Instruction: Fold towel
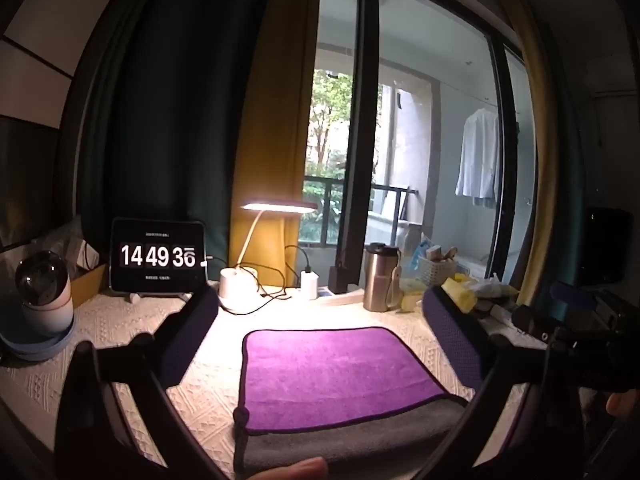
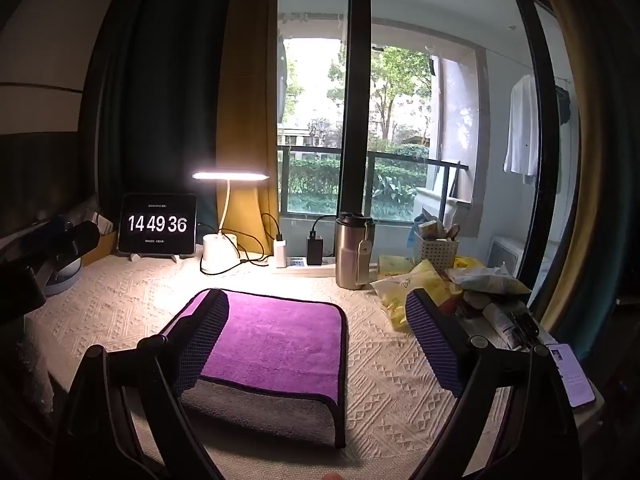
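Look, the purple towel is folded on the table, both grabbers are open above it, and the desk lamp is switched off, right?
Not quite. The desk lamp is switched on: in the right wrist view its head glows and lights the table. The rest is right: the purple towel lies folded, and the left gripper and right gripper are both open above it.
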The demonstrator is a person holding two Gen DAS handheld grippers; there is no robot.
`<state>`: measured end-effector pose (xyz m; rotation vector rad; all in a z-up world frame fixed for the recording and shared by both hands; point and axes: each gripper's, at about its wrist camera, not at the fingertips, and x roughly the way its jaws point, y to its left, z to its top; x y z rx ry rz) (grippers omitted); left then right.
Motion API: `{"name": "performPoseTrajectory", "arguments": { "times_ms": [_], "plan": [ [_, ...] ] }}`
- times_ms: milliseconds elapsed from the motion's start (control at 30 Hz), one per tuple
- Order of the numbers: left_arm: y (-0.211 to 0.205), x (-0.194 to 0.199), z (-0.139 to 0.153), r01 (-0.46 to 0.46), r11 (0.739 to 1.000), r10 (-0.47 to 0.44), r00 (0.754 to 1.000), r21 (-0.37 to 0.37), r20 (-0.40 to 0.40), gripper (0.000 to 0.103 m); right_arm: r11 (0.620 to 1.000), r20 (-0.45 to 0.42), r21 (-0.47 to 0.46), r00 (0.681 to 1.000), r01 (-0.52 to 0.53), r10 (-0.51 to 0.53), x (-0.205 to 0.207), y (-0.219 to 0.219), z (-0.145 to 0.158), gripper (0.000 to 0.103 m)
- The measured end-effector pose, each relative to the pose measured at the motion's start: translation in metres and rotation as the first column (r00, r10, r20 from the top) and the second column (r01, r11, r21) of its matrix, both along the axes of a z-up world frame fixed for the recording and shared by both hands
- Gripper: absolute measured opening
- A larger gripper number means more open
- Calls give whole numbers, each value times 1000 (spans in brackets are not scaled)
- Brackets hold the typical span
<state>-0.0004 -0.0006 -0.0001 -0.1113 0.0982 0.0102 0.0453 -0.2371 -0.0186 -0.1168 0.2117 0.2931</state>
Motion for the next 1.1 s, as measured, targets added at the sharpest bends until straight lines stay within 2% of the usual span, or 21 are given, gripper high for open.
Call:
{"name": "performPoseTrajectory", "arguments": {
  "times_ms": [433, 500, 1100],
  "plan": [
    [1, 1, -4, -22, 1000, 22, 1000, -15, -16, 103, 1000, -3, 4, 1000, 8, -8, 10, -1, -3, 92],
    [1, 1, -4, -22, 1000, 22, 1000, -15, -18, 103, 1000, 9, 1, 1000, 0, 0, -1, 0, -1, 92],
    [4, 2, -2, -10, 1000, 9, 1000, -16, -24, 103, 1000, 6, 4, 1000, 0, 0, 0, -1, -1, 92]
  ]
}}
